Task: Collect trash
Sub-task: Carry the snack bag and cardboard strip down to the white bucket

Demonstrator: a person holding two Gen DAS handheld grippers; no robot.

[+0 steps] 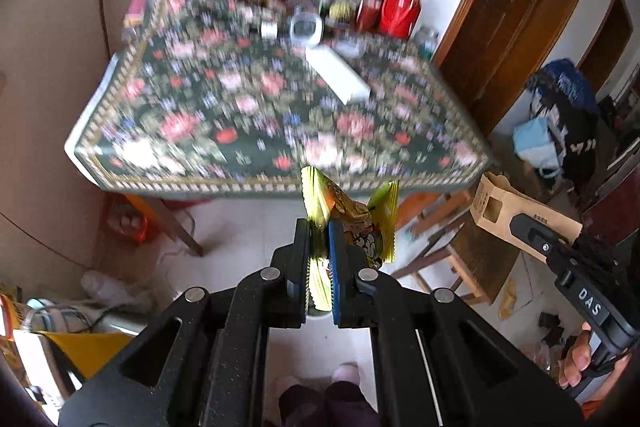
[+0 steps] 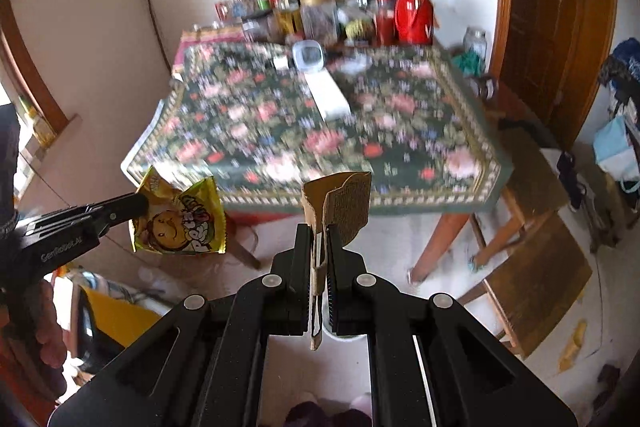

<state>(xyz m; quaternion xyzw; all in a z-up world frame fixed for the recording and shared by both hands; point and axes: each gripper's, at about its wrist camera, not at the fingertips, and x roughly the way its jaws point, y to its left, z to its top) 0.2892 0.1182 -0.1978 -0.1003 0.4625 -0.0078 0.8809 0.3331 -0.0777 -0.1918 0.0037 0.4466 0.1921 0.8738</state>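
Note:
My left gripper [image 1: 319, 227] is shut on a yellow snack wrapper [image 1: 352, 215] and holds it in the air before the table's near edge. The right wrist view shows the same wrapper [image 2: 180, 223] from the side, at the left. My right gripper [image 2: 320, 231] is shut on a flattened brown cardboard box [image 2: 340, 203], also held in the air short of the table. The left wrist view shows that box [image 1: 504, 211] at the right, in the other gripper.
A table with a floral cloth [image 1: 260, 115] lies ahead. A white box [image 1: 338, 75], a small clear container [image 1: 306, 27], bottles, jars and a red jug [image 1: 402, 7] stand on it. Wooden chairs [image 2: 532, 267] are at the right, clutter on the floor at the left.

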